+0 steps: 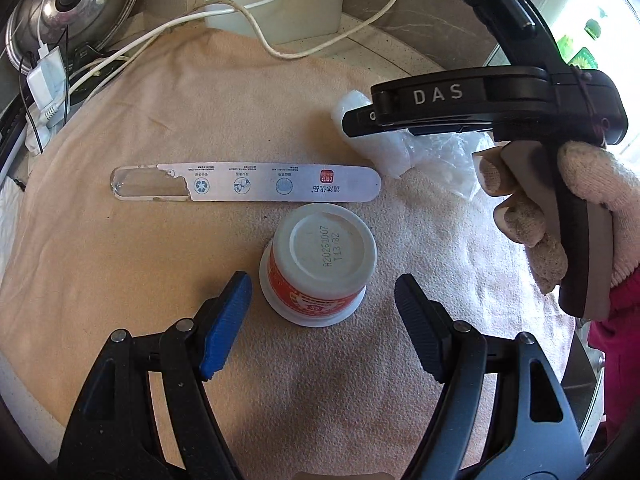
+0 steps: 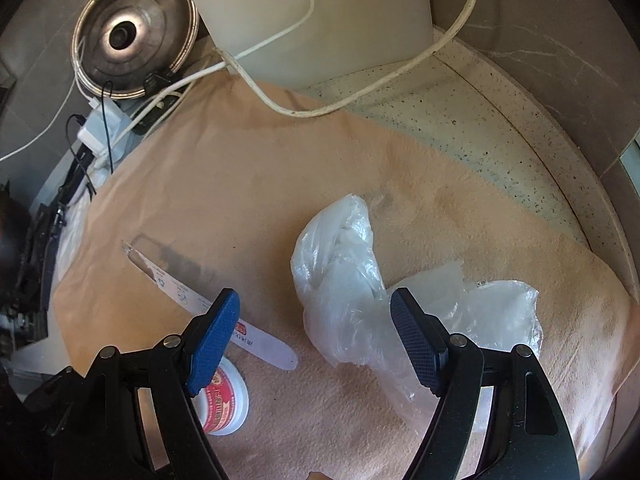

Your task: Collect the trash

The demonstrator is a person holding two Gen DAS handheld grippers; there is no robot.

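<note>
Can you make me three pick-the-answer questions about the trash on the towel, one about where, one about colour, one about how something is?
1. Where is the long flat strip?
A. Beyond the cup
B. Inside the cup
C. Under the plastic bag

2. What colour is the band on the cup?
A. Green
B. Red
C. Purple

3. How is the left gripper?
A. Shut on the cup
B. Open, a finger each side of the cup
C. Holding the bag

Answers: 1 A, it lies flat on the towel past the cup. 2 B, red print wraps the white cup. 3 B, gaps show between the fingers and the upside-down cup.
</note>
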